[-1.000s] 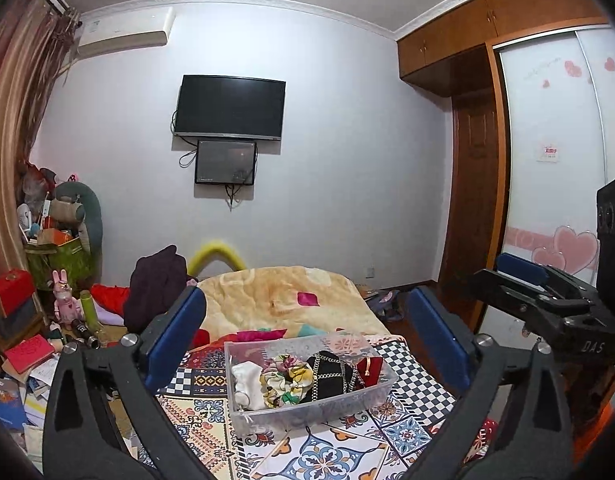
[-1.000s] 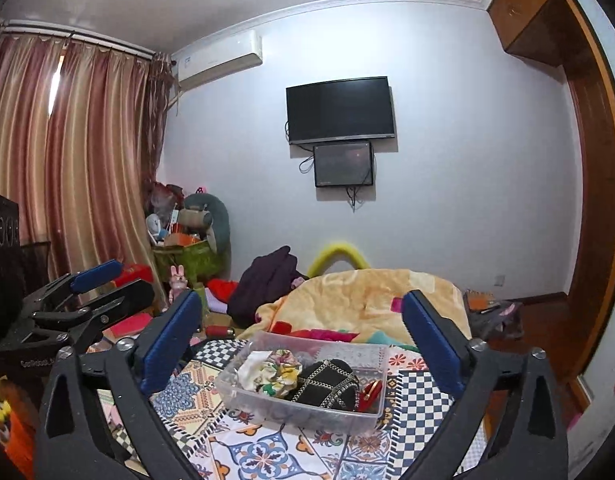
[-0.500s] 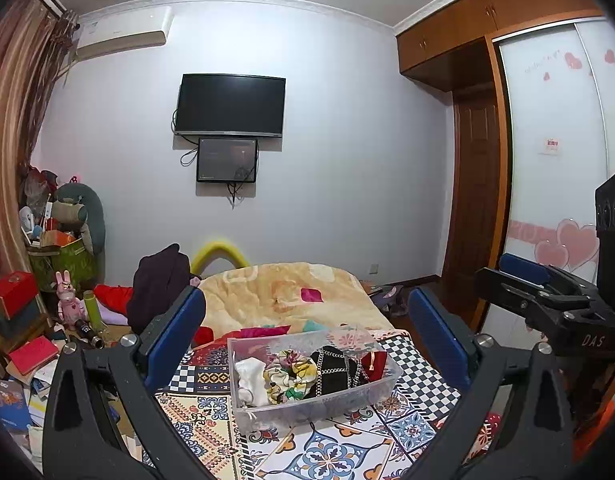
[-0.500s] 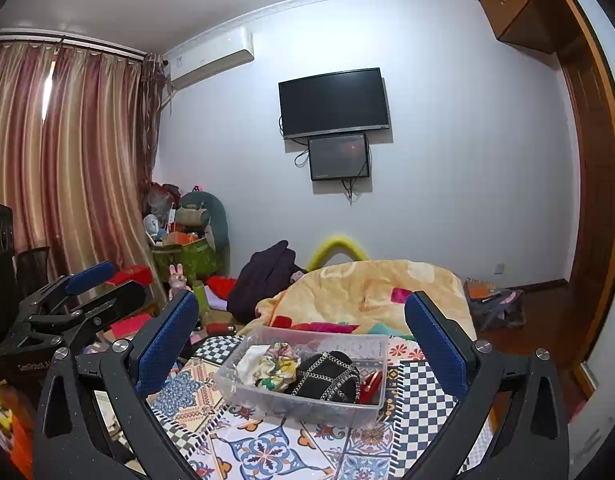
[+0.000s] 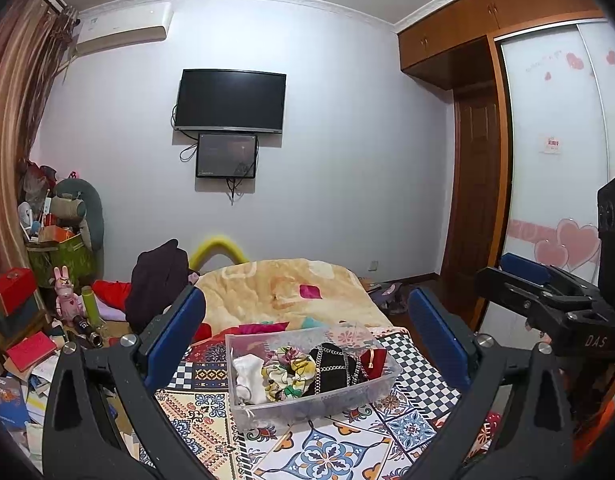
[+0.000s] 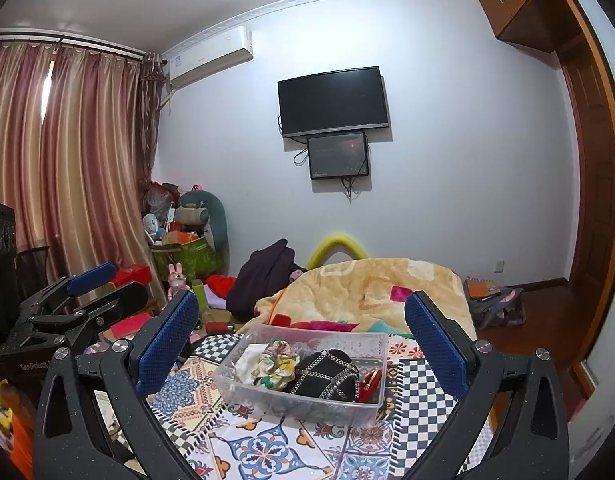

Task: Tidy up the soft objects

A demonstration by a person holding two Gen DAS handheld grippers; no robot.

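Observation:
A clear plastic bin (image 5: 243,408) (image 6: 383,364) stands on a patterned cloth. It holds a white cloth (image 5: 249,372), a floral scrunchie (image 5: 285,372) (image 6: 275,362), a black chain-patterned item (image 5: 333,368) (image 6: 327,374) and a red item (image 5: 373,360) (image 6: 369,386). My left gripper (image 5: 307,312) is open and empty, raised in front of the bin. My right gripper (image 6: 301,316) is open and empty, also raised in front of the bin. Each gripper shows at the edge of the other's view.
The patterned cloth (image 5: 319,452) covers the bed's near end. A yellow blanket (image 5: 275,292) lies behind the bin. A dark garment (image 5: 159,280) and floor clutter (image 5: 31,340) sit at left. A wardrobe and door (image 5: 479,200) stand at right.
Both grippers have drifted slightly, and the bin now sits a little higher in the right wrist view. Both stay open and empty.

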